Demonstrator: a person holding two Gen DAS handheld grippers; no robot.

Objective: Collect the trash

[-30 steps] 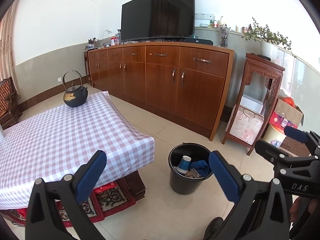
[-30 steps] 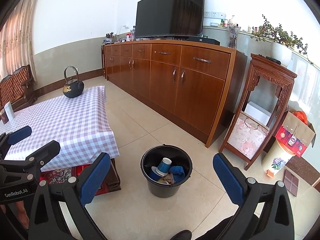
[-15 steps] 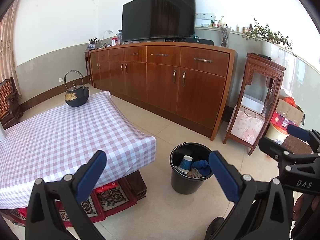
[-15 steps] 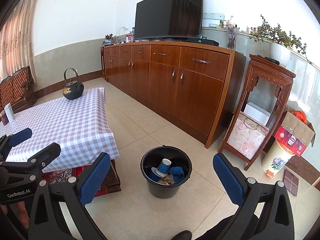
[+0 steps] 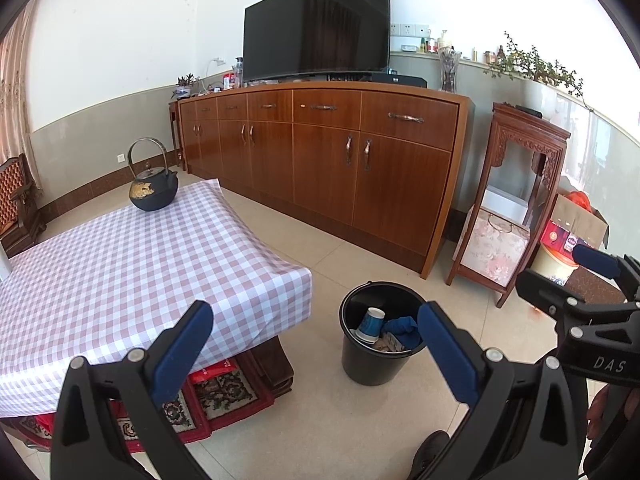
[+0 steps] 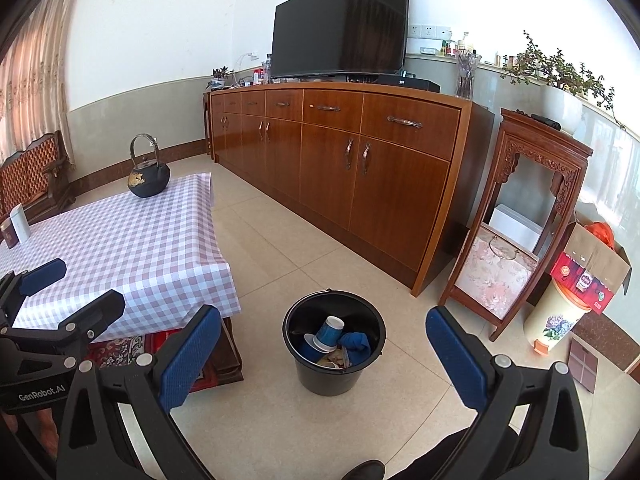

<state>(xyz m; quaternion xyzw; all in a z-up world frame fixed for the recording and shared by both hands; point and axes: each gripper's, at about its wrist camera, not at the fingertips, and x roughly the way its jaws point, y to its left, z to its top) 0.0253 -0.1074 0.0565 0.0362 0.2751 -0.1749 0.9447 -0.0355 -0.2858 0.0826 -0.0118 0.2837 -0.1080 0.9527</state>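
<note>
Drifted slightly back from black bucket [image 6: 334,344] (holding paper cup [image 6: 330,334], blue cloth [image 6: 356,342]): right gripper [image 6: 320,354] nearer, dead ahead; left gripper [image 5: 316,350] offset tableward; both agape, empty.

Desk [image 5: 120,264] under lilac-checked cloth; black iron kettle [image 5: 153,191] upright at far corner, small white box [image 6: 19,222] at left edge. Tiled floor [image 6: 280,248]: black bucket [image 6: 334,372] just beside desk, patterned red rug [image 5: 208,396] beneath.

Open tiled floor is seen all around the black bucket [image 6: 334,342]; passage is bounded by the checked table [image 6: 132,248] beside it and the wooden sideboard [image 6: 360,172] behind it.
</note>
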